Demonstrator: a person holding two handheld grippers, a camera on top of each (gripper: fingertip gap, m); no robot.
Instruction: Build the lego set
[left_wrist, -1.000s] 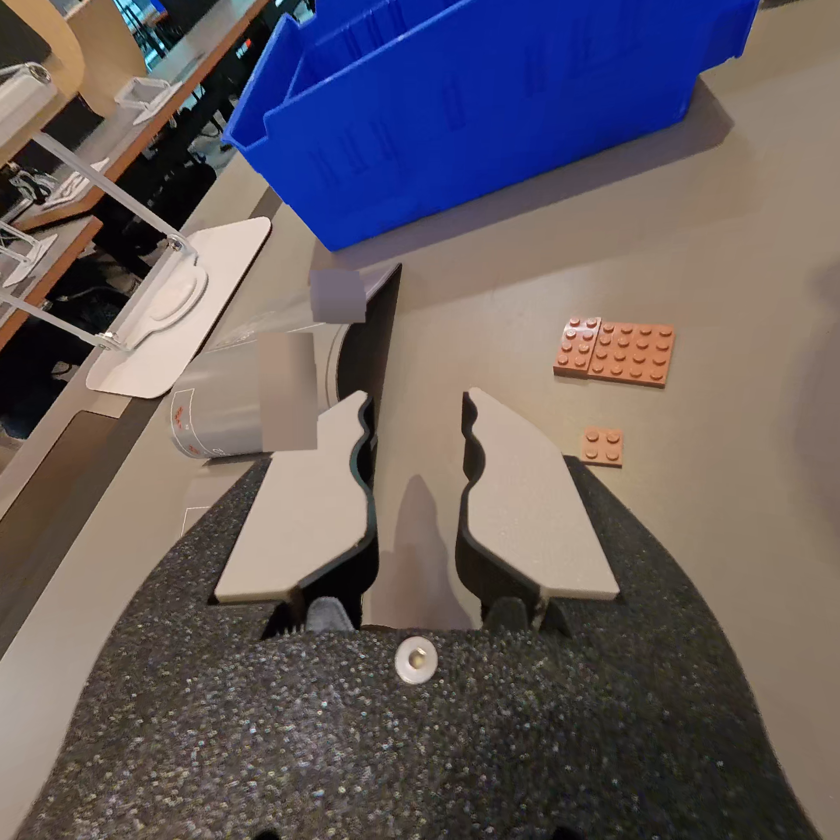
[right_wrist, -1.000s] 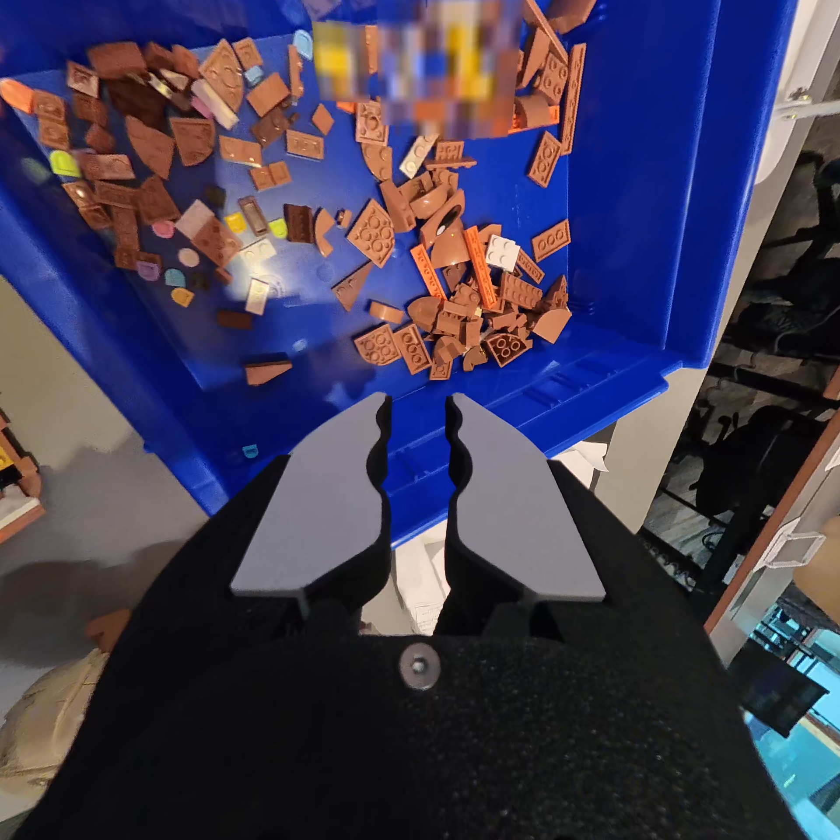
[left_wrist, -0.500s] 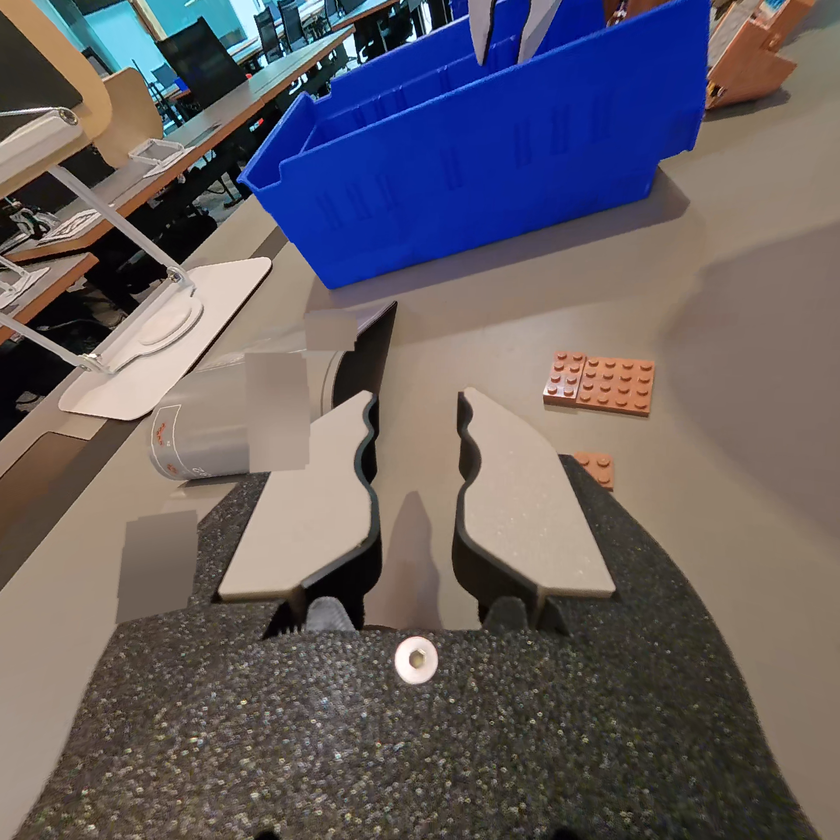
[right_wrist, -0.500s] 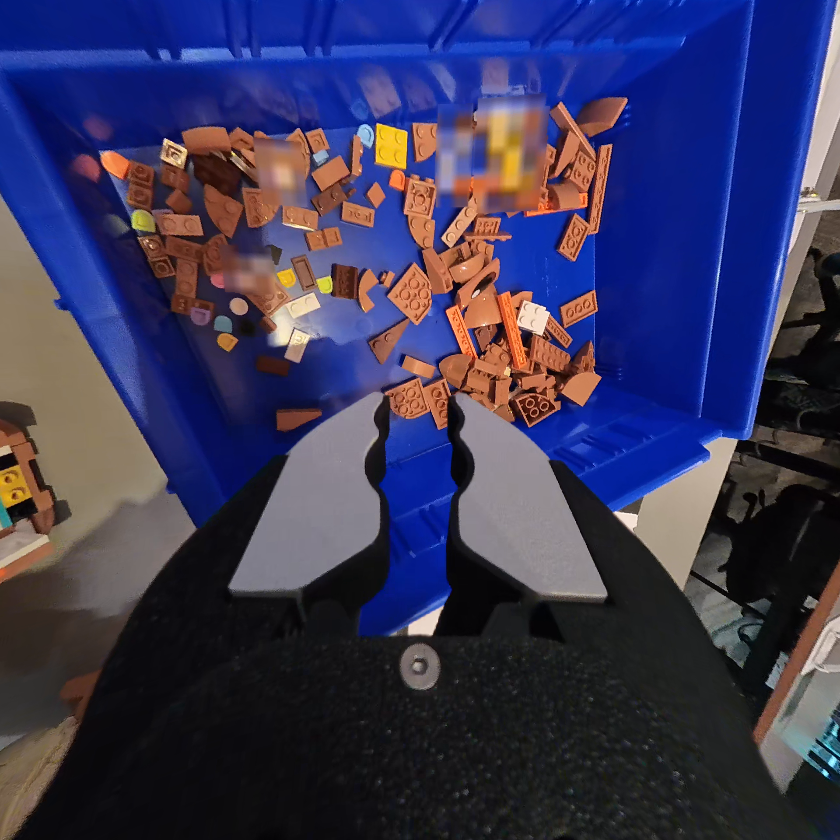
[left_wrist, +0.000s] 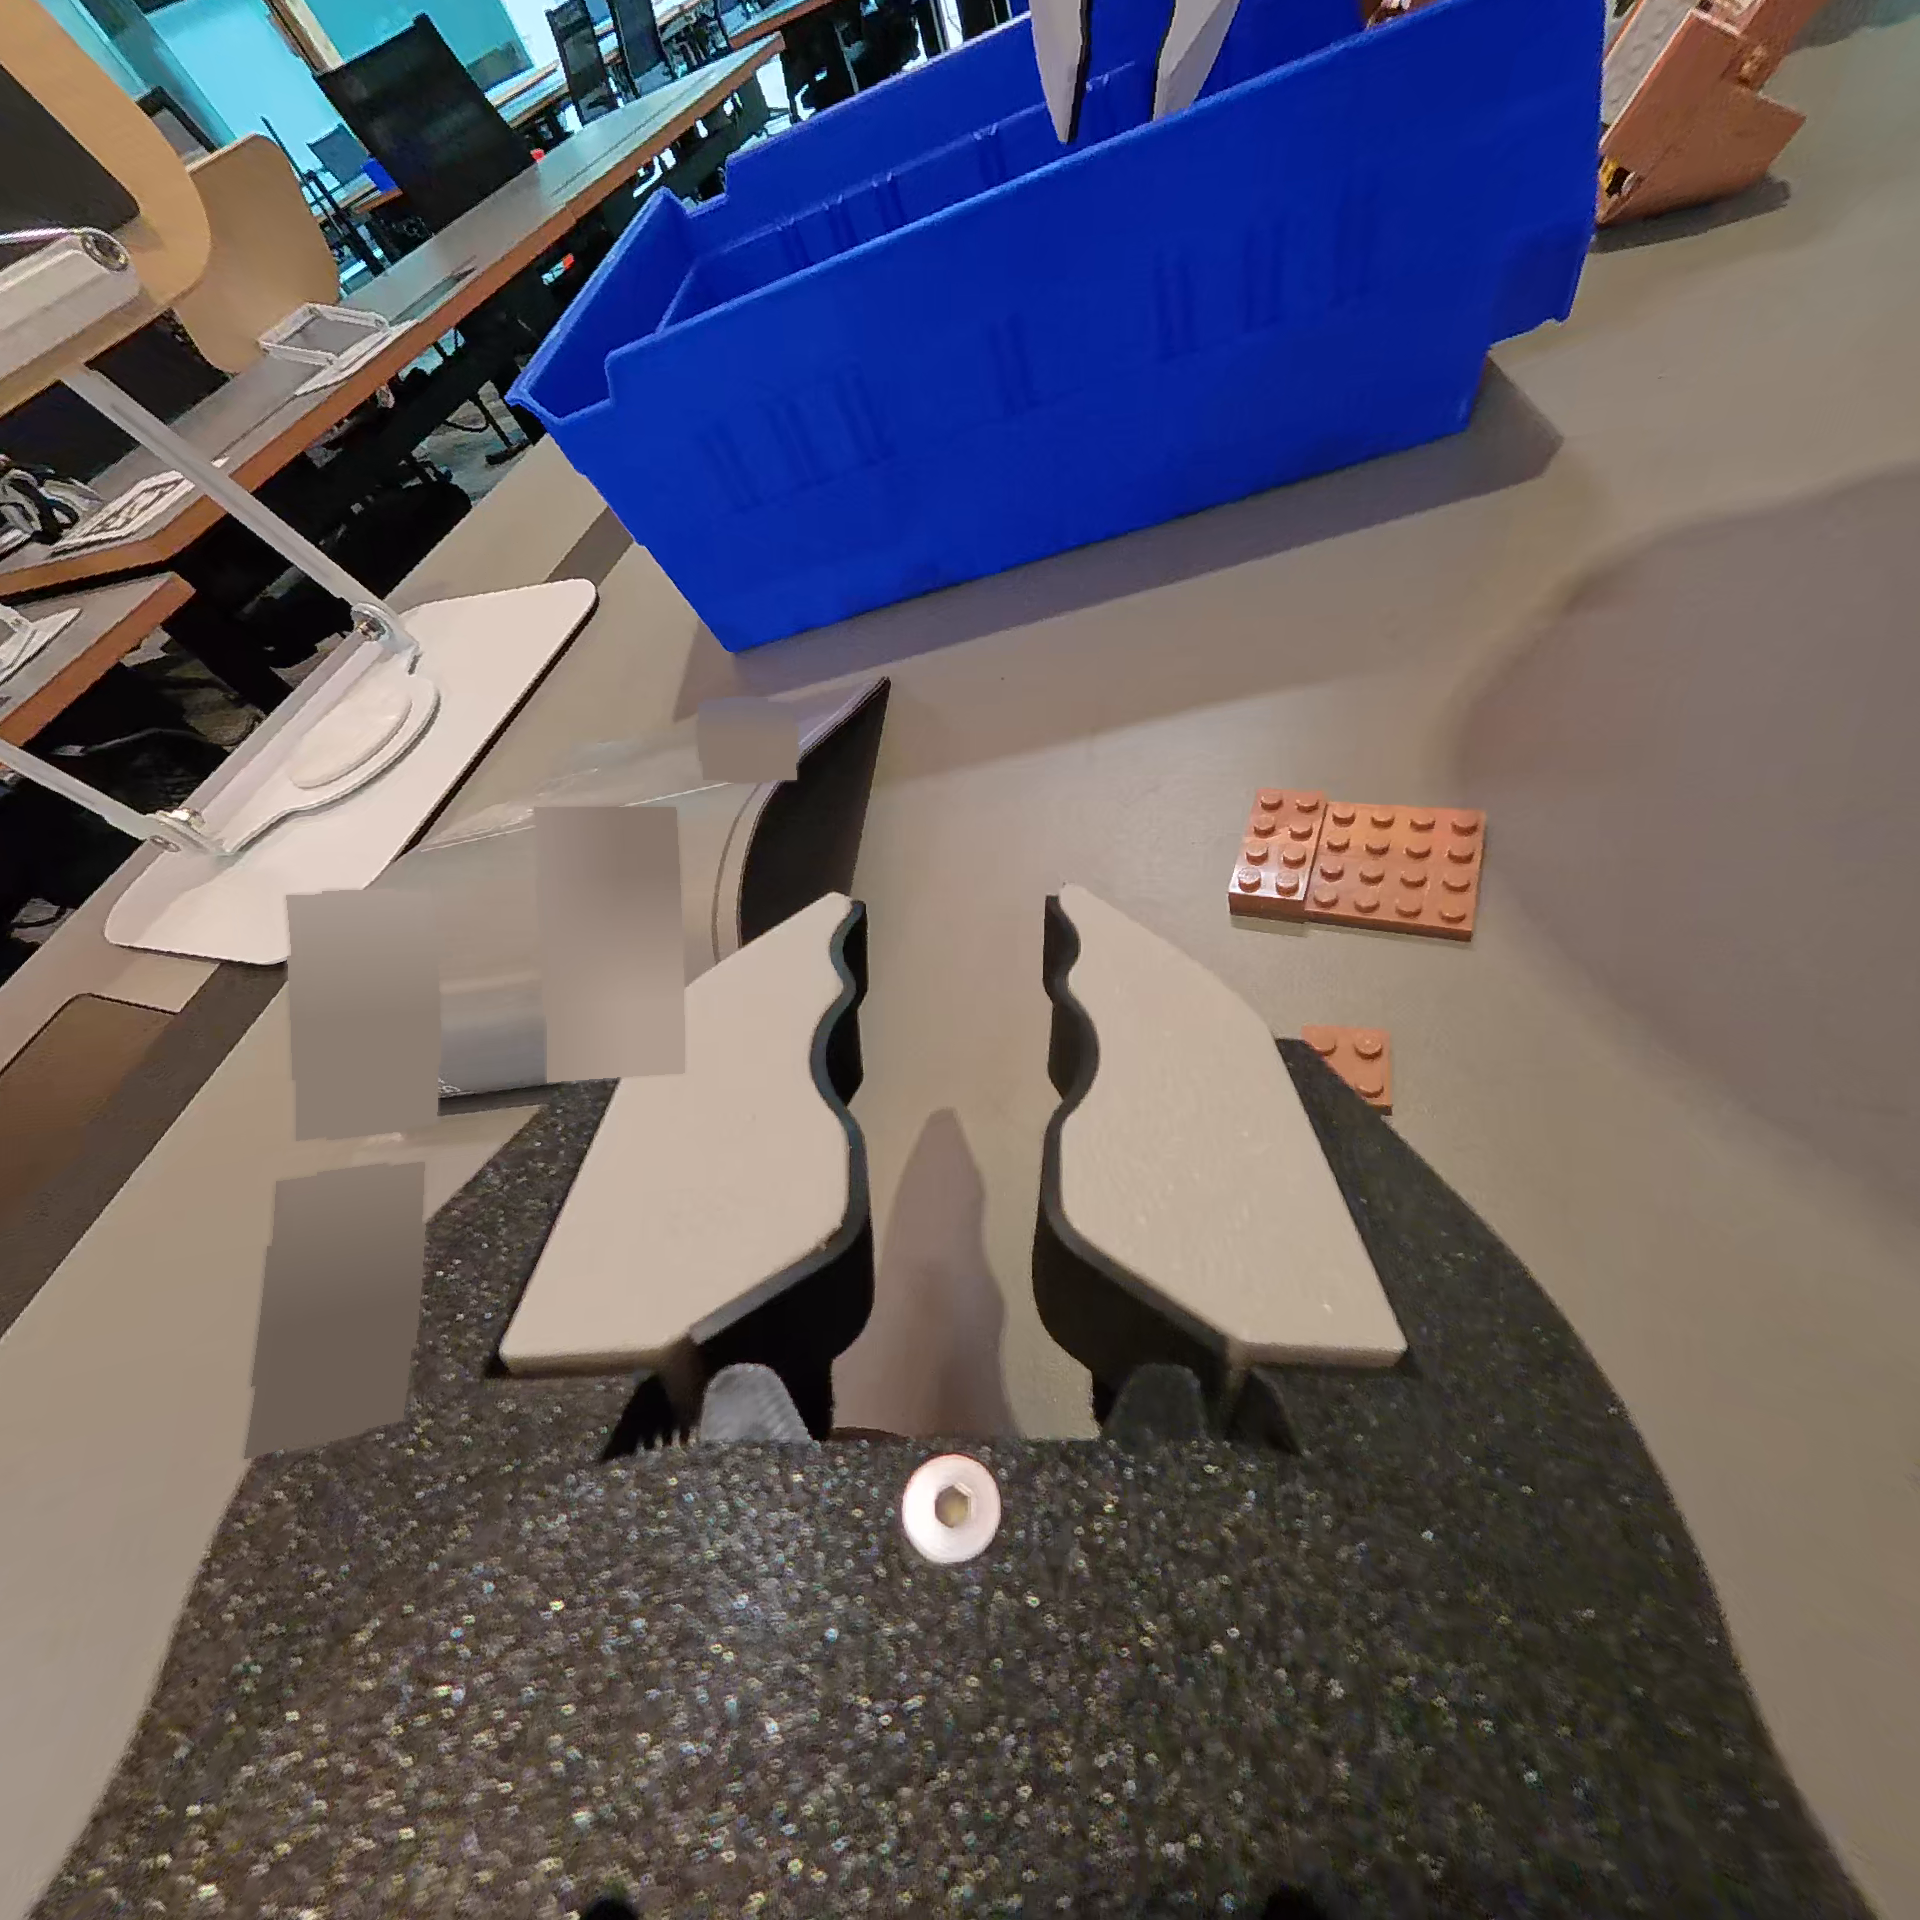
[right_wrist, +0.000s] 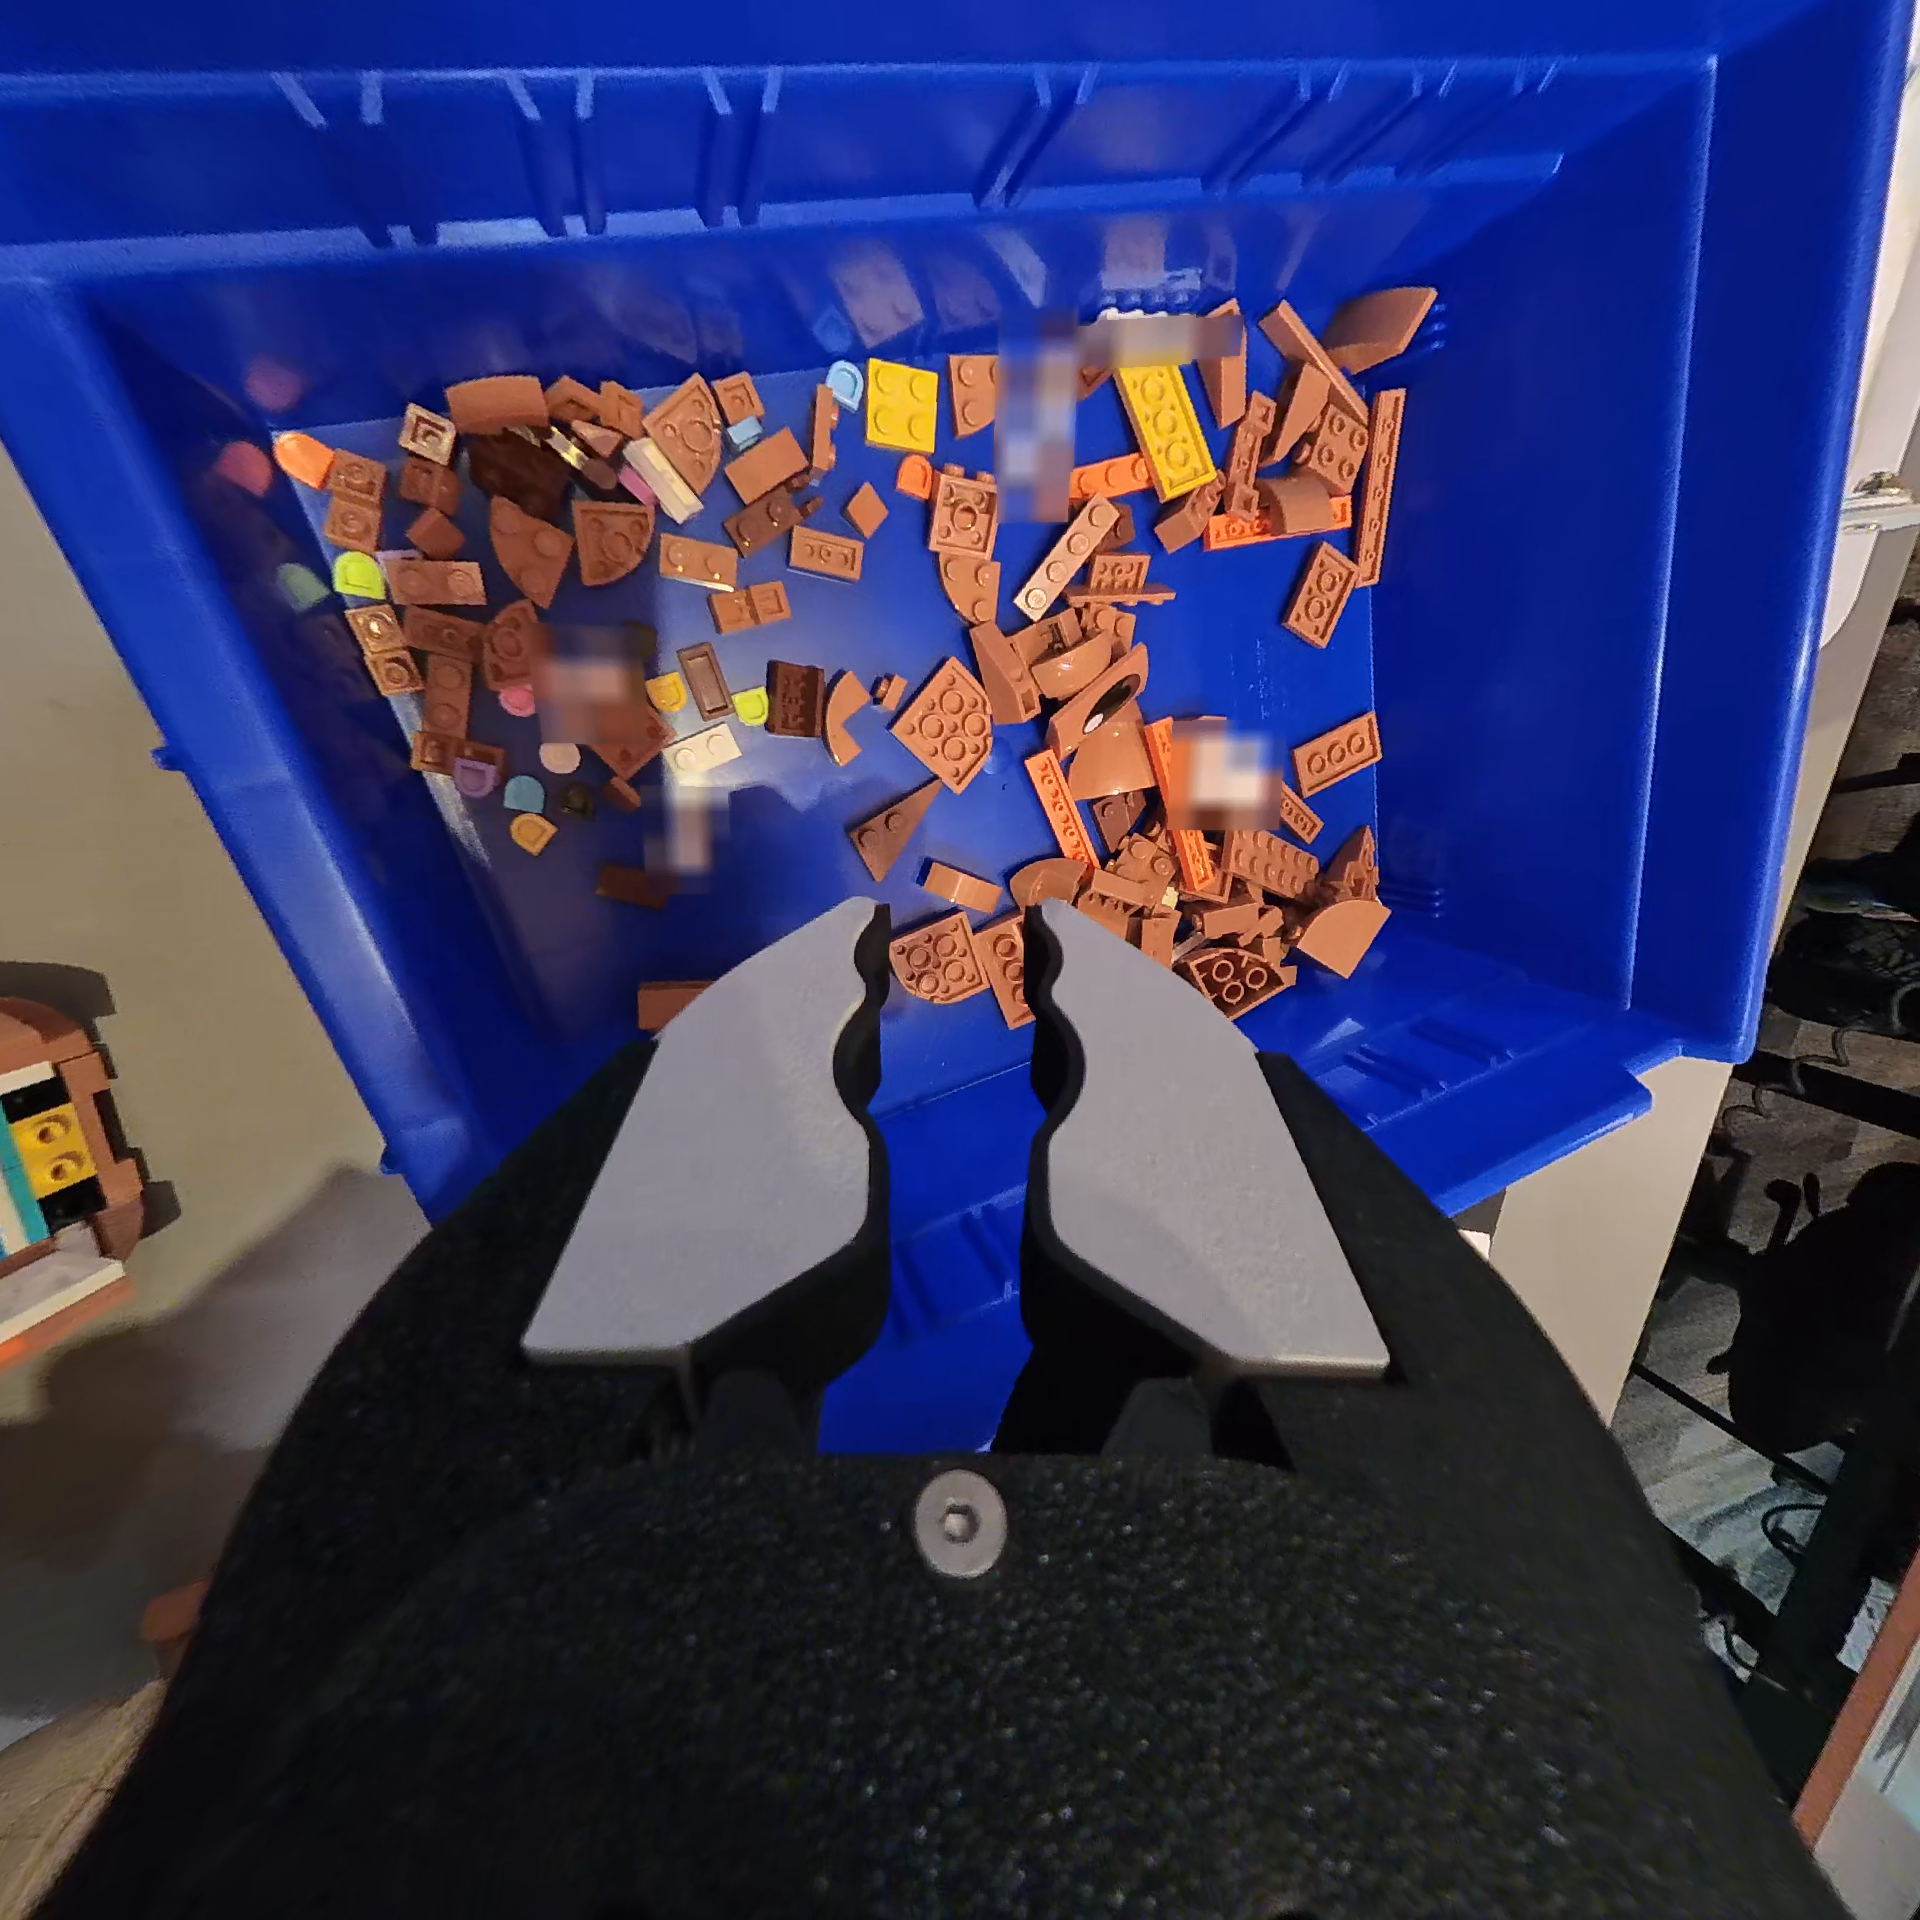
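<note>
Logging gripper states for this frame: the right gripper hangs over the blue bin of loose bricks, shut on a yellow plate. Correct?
Not quite. The right gripper does hang over the blue bin of loose bricks, but it is open and holds nothing. The right wrist view shows its fingers apart, and the yellow plate lies on the bin floor, far from them.

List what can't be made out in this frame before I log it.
- Left wrist view: inside of the blue bin, hidden by its near wall.
- Left wrist view: small brown plate, partly behind the left tongs.
- Right wrist view: brown pieces partly behind the open right tongs.
- Right wrist view: partly built model, cut off by the left edge.
</note>
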